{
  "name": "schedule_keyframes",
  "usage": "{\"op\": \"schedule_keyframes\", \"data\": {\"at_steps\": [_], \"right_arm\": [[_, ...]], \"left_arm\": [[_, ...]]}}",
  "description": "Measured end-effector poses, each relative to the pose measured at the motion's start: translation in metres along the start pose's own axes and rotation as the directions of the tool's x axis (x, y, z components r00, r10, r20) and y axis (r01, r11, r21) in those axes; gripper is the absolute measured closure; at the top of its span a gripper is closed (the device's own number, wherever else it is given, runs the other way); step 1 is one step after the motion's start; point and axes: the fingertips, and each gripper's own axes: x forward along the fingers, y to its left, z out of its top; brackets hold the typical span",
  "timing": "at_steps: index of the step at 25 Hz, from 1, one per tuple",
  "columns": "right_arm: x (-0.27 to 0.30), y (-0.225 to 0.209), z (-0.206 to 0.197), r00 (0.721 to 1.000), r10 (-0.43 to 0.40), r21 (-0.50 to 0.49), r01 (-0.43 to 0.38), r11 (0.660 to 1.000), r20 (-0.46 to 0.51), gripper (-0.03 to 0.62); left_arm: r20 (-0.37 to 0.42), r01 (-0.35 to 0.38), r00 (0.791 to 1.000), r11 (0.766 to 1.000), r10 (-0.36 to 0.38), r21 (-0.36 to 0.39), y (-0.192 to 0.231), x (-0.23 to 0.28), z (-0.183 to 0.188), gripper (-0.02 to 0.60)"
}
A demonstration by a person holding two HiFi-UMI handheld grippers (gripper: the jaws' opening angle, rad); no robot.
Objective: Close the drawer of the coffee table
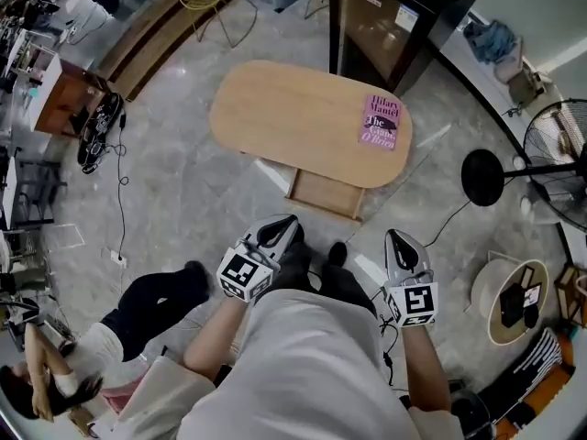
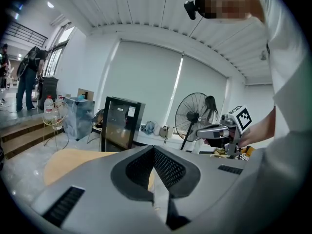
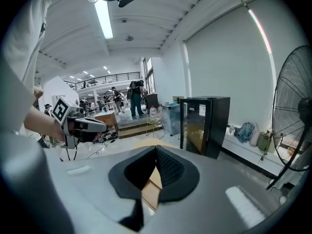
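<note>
An oval wooden coffee table [image 1: 284, 117] stands on the grey floor ahead of me, and its drawer [image 1: 324, 193] is pulled out on the side facing me. My left gripper [image 1: 286, 225] is shut and empty, held short of the drawer, to its lower left. On the other side my right gripper [image 1: 394, 238] is also shut and empty, short of the drawer at its lower right. In the left gripper view the shut jaws [image 2: 154, 152] point over the tabletop [image 2: 73, 160]. Through the right gripper [image 3: 156, 152] view's jaws the wooden table [image 3: 150, 182] shows.
A pink book [image 1: 381, 121] lies on the table's right end. A black cabinet [image 1: 385, 16] stands behind the table. A floor fan [image 1: 537, 168] and a round stool [image 1: 516, 301] are at the right. A person [image 1: 110, 337] sits on the floor at the lower left, beside cables [image 1: 99, 131].
</note>
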Motion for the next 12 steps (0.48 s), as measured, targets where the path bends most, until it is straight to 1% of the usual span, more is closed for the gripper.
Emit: {"op": "schedule_keyframes", "data": {"at_steps": [6,12], "right_arm": [[0.026,0.020,-0.021,0.999,-0.025,0.023,0.026,0.999,-0.043,0.583],[0.052,0.032,-0.049,0.995,-0.048,0.050,0.053,0.997,-0.085,0.582]], "left_arm": [[-0.052,0.071,0.996,0.997,-0.071,0.005,0.024,0.012,-0.025,0.574],[-0.104,0.115,0.988,0.993,-0.115,-0.007,0.049,0.028,-0.058,0.574]]}}
